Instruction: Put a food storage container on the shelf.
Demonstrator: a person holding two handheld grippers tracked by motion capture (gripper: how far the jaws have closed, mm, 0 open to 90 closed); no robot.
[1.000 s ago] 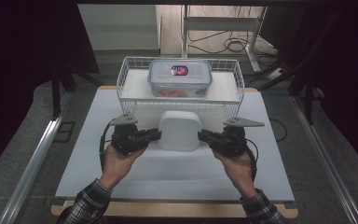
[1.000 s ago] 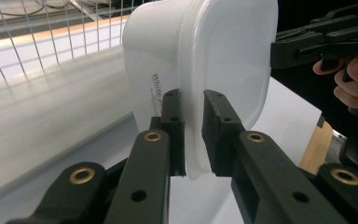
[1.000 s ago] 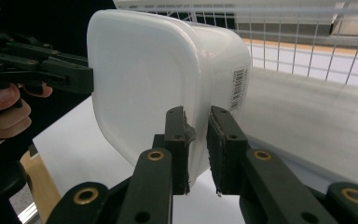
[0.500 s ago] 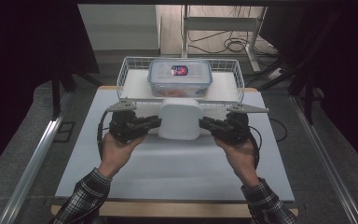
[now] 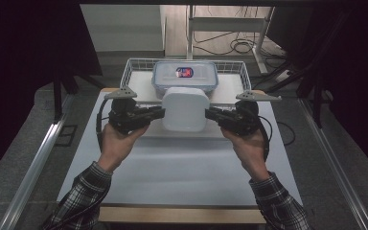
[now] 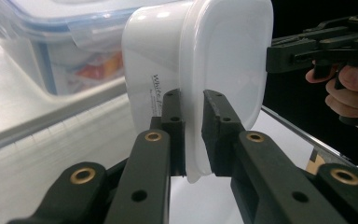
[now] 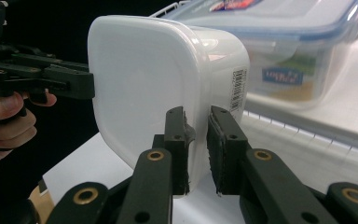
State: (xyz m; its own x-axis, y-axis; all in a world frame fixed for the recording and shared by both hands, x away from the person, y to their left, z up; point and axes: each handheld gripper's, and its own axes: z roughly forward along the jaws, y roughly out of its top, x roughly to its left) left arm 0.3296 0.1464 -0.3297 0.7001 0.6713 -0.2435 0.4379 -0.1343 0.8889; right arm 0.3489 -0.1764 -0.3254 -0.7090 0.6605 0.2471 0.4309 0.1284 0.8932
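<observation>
While the high view shows the white container [image 5: 185, 109] lifted off the table [image 5: 182, 167], just before the wire basket [image 5: 133, 72], each gripper view shows its hand-held gripper, left [image 6: 193, 135] and right [image 7: 196, 144], clamped on the container's rim; placing it remains.
</observation>
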